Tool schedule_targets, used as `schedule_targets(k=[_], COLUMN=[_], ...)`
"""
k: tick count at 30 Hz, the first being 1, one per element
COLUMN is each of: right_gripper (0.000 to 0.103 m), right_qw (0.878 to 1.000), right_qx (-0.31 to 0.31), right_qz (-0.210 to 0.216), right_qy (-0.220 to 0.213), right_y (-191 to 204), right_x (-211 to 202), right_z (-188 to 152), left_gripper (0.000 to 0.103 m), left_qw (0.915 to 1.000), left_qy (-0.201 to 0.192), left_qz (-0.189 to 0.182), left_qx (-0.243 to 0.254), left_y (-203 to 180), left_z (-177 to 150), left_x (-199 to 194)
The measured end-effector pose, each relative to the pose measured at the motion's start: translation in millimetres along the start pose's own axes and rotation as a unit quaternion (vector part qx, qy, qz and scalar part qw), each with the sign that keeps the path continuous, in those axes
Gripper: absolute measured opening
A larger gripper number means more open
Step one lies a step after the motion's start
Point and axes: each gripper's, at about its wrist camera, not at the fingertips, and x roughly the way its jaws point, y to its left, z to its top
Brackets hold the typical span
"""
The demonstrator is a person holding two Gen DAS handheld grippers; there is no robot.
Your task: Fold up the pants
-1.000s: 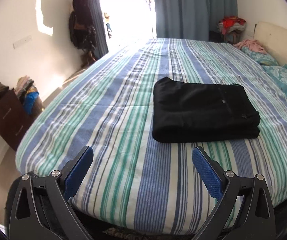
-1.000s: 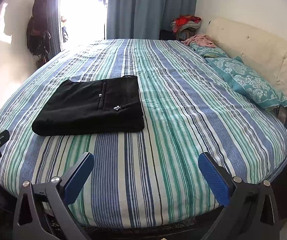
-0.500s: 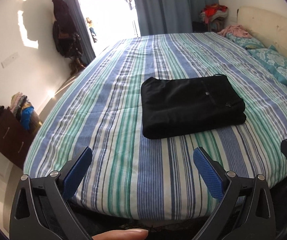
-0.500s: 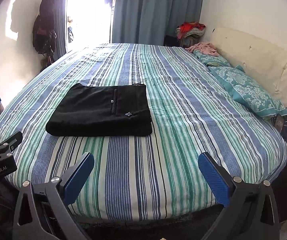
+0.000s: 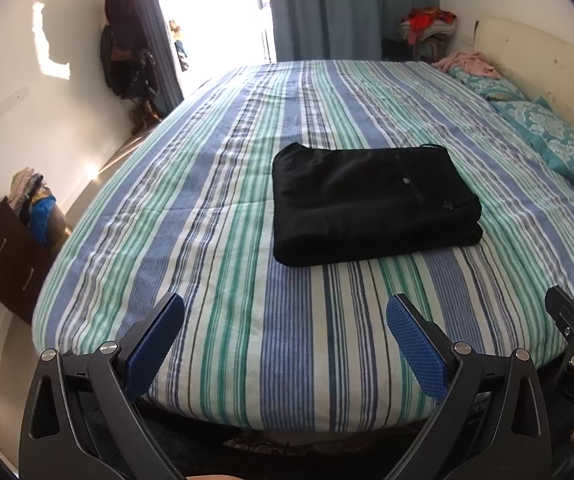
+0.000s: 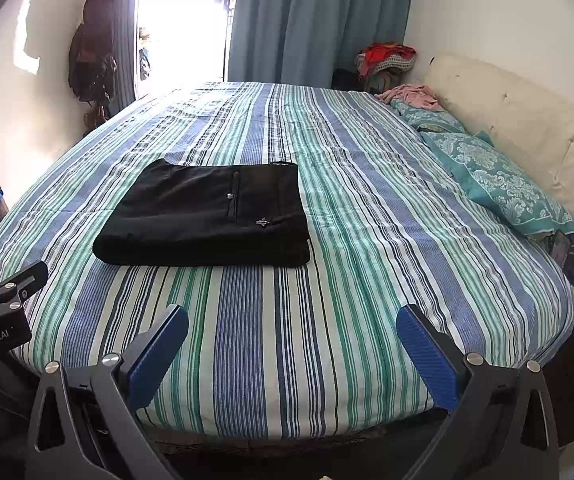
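The black fabric pants (image 5: 371, 200) lie folded into a thick, neat rectangle on the blue, green and white striped bedspread (image 5: 227, 240), a small button showing on top. The left gripper (image 5: 285, 334) and right gripper (image 6: 292, 344) hang near the bed's edge, well apart from the pants, blue-padded jaws spread wide and empty.

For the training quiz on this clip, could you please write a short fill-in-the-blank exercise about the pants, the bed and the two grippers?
1. The black pants lie ____ into a compact rectangle.
2. They rest on a ____ bedspread.
3. The left gripper and right gripper both have their jaws ____.
4. Neither gripper ____ the pants.

Missing words: folded; striped; open; touches
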Motion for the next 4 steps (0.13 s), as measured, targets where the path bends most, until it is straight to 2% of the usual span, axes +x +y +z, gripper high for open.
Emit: schedule_targets(k=[4], right_gripper=[0.103], right_qw=[1.0], right_qx=[0.001], right_qz=[-0.003], right_qy=[0.0], right_y=[-0.2], right_x=[0.0], right_z=[-2.1], left_gripper=[0.102], left_qw=[1.0], left_qy=[-0.001], left_qz=[0.001], left_qx=[-0.002], left_y=[0.0], left_z=[-1.5], left_x=[-2.7])
